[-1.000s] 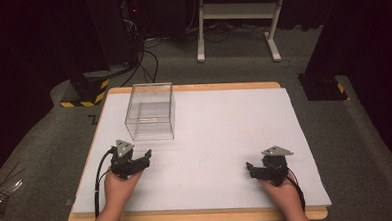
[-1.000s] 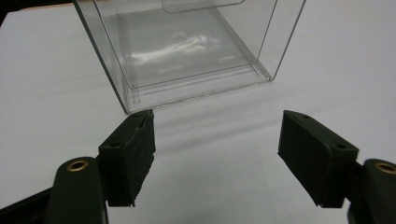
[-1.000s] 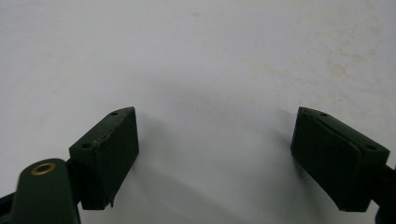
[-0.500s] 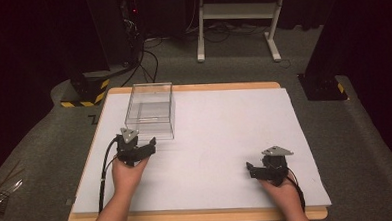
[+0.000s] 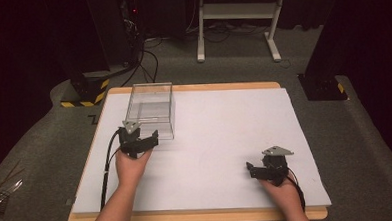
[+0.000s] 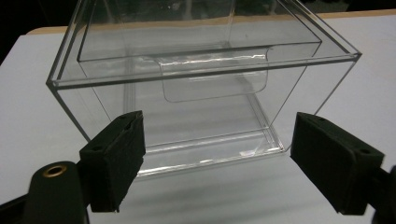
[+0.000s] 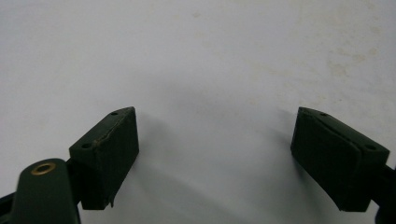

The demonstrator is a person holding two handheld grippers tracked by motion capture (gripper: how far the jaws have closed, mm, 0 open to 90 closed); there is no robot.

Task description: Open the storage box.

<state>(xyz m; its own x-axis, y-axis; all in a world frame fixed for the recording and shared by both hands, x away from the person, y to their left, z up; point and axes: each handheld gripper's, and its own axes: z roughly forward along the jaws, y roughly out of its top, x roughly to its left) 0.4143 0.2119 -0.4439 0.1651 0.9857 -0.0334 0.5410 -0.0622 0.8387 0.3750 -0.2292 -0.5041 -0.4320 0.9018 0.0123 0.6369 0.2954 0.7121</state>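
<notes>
While the left gripper (image 5: 144,141) hovers at the near side of the clear plastic box (image 5: 151,110), its jaws have just been opening and now stand spread wide, with nothing between them. Seen from the left gripper view, the clear plastic box (image 6: 196,88) stands upright on the white table cover (image 6: 28,116) just beyond the two black pads (image 6: 119,156), apart from them; it has an inner clear tray or drawer with a curved cut-out in its front wall. On the table, the box sits at the far left. The right gripper (image 5: 260,170) rests at the near right, well apart from the box, its jaws also spread over bare white table cover (image 7: 196,60), gripping nothing.
</notes>
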